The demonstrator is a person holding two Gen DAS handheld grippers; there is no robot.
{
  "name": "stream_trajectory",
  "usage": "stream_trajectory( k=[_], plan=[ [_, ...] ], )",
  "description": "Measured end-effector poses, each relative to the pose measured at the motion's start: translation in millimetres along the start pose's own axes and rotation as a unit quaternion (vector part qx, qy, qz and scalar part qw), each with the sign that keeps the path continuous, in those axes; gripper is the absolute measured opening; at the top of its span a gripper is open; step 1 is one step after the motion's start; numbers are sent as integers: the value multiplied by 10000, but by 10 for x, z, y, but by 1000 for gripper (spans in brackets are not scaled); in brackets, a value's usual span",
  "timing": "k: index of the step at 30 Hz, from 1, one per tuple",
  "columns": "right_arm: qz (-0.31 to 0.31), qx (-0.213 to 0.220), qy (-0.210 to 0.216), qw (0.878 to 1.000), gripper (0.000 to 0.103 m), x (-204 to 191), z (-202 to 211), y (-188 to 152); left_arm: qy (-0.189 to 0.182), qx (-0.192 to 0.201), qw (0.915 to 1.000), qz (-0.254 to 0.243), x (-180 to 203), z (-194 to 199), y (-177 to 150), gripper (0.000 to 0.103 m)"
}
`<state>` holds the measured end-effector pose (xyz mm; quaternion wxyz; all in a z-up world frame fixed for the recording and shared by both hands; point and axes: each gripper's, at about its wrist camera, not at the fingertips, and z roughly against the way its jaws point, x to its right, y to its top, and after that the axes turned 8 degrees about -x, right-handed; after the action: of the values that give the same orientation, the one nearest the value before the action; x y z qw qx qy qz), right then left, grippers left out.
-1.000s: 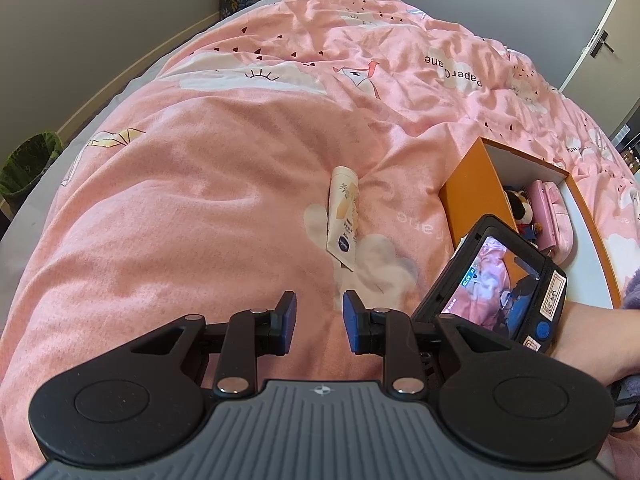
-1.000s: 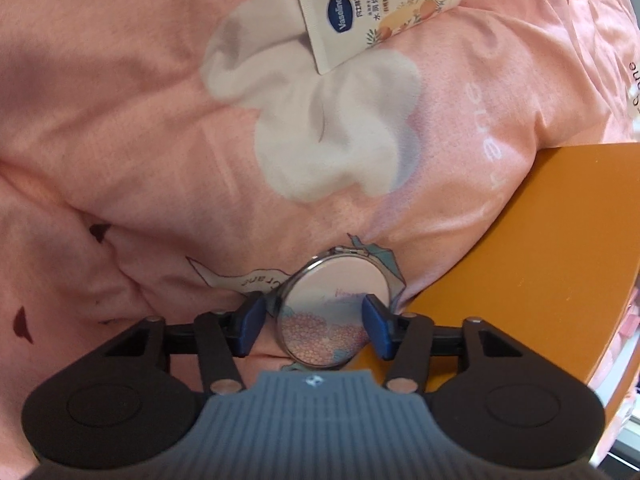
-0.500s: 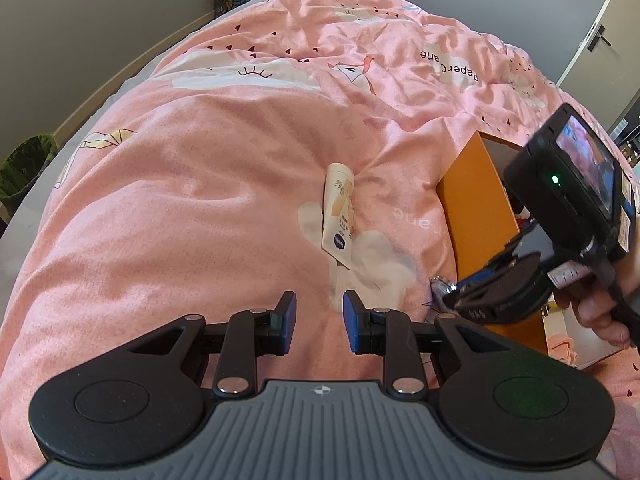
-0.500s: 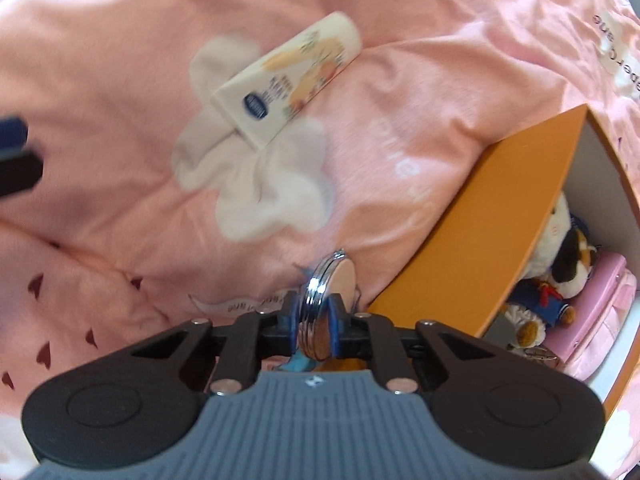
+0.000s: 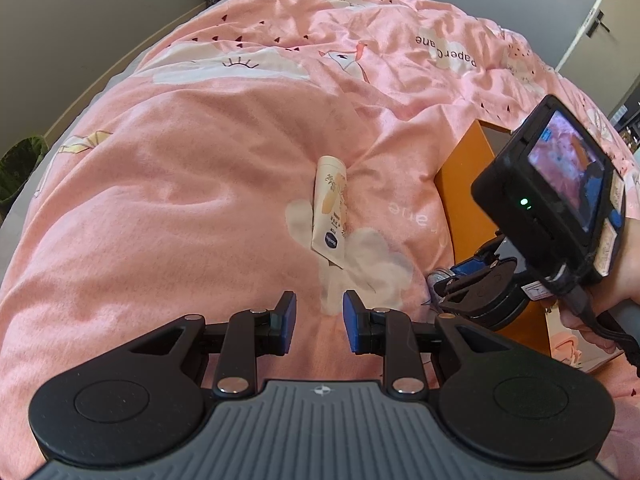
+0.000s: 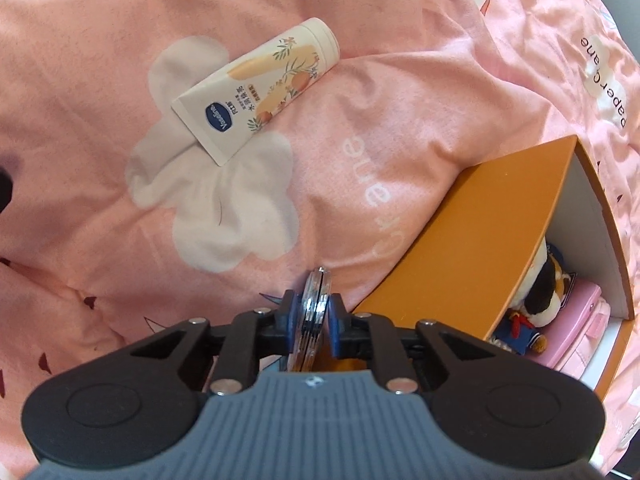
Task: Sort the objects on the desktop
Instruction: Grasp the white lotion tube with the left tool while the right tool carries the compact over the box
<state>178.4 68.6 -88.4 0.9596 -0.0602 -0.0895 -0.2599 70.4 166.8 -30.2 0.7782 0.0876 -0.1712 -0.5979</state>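
Observation:
My right gripper (image 6: 314,318) is shut on a round silver compact mirror (image 6: 316,292), held edge-on above the pink duvet beside the orange box (image 6: 472,236). It also shows in the left wrist view (image 5: 452,278) at the right, the mirror (image 5: 437,279) at its tips. A cream Vaseline tube (image 6: 256,108) lies on the duvet ahead and left; in the left wrist view the tube (image 5: 331,210) lies just beyond my left gripper (image 5: 319,316), which is open and empty above the duvet.
The orange box (image 5: 464,184) holds a plush toy (image 6: 536,296) and a pink case (image 6: 580,320). The pink duvet (image 5: 180,184) covers the bed. A green bin (image 5: 20,164) stands on the floor far left; a door (image 5: 600,20) is at the back right.
My right gripper has turned the mirror from flat to edge-on, lifted it off the duvet and drawn back, bringing the box's inside into view. My left gripper stays still.

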Motion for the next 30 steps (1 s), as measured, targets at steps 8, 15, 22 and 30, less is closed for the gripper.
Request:
stream_trajectory(
  k=[8,15,22,30],
  plan=[
    [-349,860,863,9919,14,353,498,-259,148,-182,9997,-92,15,-268,154,44],
    [-1210,1951,1700,9583,14,846,713,-750,226,-167,9996,-18,56,-540,316,49],
    [-2228,2726,2090,9124,14,1314,960,-1433,720,-141,9958,-539,229,-831,423,51],
    [-3050,2706,2206,8860,14,1490,648,-1934,900,-76,9918,-901,314,-1079,450,52]
  ],
)
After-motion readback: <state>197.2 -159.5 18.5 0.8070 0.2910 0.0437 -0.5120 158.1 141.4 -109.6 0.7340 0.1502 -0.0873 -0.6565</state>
